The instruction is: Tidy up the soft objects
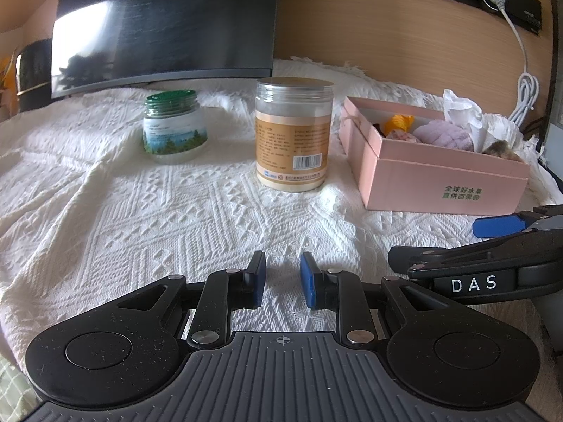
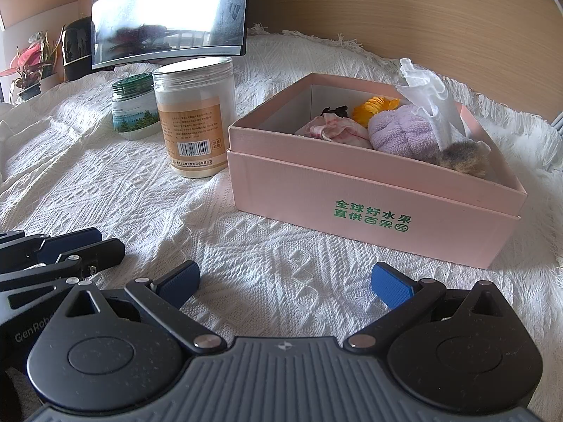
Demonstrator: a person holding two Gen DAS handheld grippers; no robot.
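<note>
A pink box (image 2: 369, 190) stands on the white knitted cloth; it also shows at the right of the left wrist view (image 1: 440, 179). Inside lie a purple plush (image 2: 401, 132), a yellow item (image 2: 373, 107), a pink-patterned cloth (image 2: 334, 130), a brown furry item (image 2: 464, 160) and a white frilly cloth (image 2: 427, 95). My left gripper (image 1: 283, 277) is empty, its jaws a narrow gap apart, low over the cloth. My right gripper (image 2: 286, 283) is open wide and empty, just in front of the box.
A tan-labelled clear jar (image 1: 293, 133) and a green-lidded jar (image 1: 174, 126) stand left of the box. A dark monitor (image 1: 165, 24) is behind them. A white cable (image 1: 526, 81) hangs at the back right. Plants (image 2: 28, 66) stand far left.
</note>
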